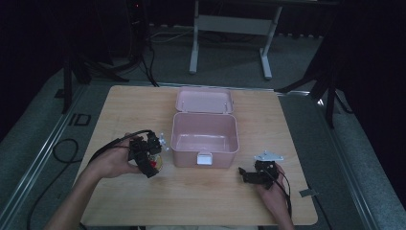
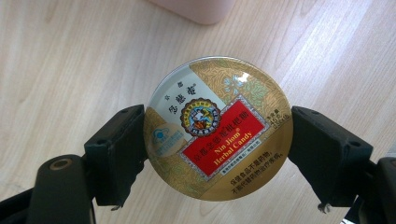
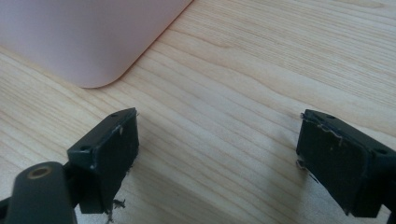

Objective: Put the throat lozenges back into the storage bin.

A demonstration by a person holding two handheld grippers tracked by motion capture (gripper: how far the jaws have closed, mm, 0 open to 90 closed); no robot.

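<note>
Two grippers over a wooden table, seen from the high view. Pink box sits at centre, lid thrown back toward 12 o'clock, white latch on the near wall. Left gripper at about 9 o'clock of the box, just beside its near left corner, with a tin showing red and gold at its tip. Right gripper at roughly 4 o'clock of the box, near the table's front edge, tip pointing toward 9 o'clock.

Left gripper view: round tin, gold with a red label reading "Nin Jiom Herbal Candy", face up to the camera. Jaws clamp it at 9 and 3 o'clock of its rim; left gripper grasping the tin above the wood. Box corner at 12 o'clock.

Right gripper view: right gripper with jaws spread wide, bare wood between the pads. Box corner at 10 o'clock, apart from the jaws.
</note>
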